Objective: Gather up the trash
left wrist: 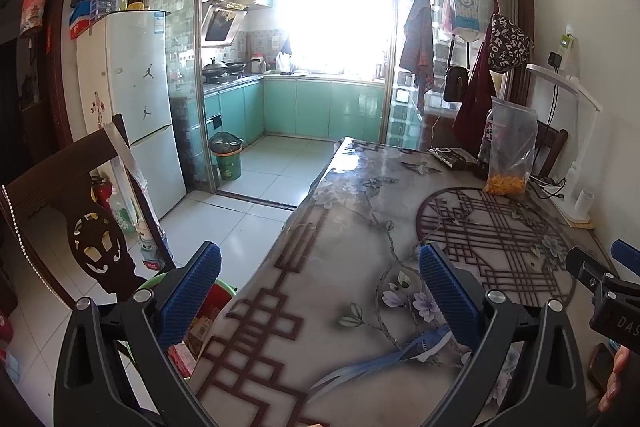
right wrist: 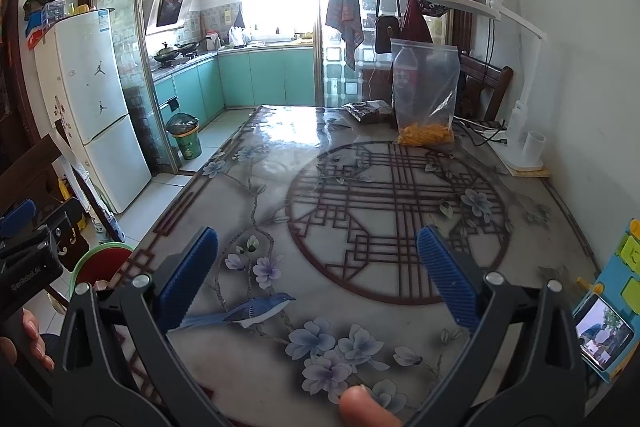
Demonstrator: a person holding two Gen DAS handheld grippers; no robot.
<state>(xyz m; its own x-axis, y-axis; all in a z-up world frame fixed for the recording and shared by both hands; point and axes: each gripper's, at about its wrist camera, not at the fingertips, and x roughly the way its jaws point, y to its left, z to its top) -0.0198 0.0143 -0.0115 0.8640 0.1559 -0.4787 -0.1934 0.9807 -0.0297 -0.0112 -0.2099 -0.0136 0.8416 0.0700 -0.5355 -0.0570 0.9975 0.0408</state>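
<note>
My left gripper (left wrist: pixel 320 285) is open and empty above the near left edge of the patterned table (left wrist: pixel 360 227). My right gripper (right wrist: pixel 318 269) is open and empty above the table's (right wrist: pixel 360 155) near middle. A red bin with a green rim (right wrist: pixel 102 261) stands on the floor beside the table's left edge; in the left wrist view (left wrist: pixel 218 293) it holds wrappers, partly hidden by my left finger. A clear zip bag with orange bits (right wrist: pixel 426 95) and a dark packet (right wrist: pixel 370 111) lie at the table's far side.
A dark bottle (left wrist: pixel 486 147) stands behind the zip bag. A white desk lamp (right wrist: pixel 520 107) and cables sit at the far right. A phone (right wrist: pixel 604 335) leans at the right edge. A wooden chair (left wrist: pixel 80 211) stands left of the table. A green kitchen bin (left wrist: pixel 228 157) is by the fridge (left wrist: pixel 136 107).
</note>
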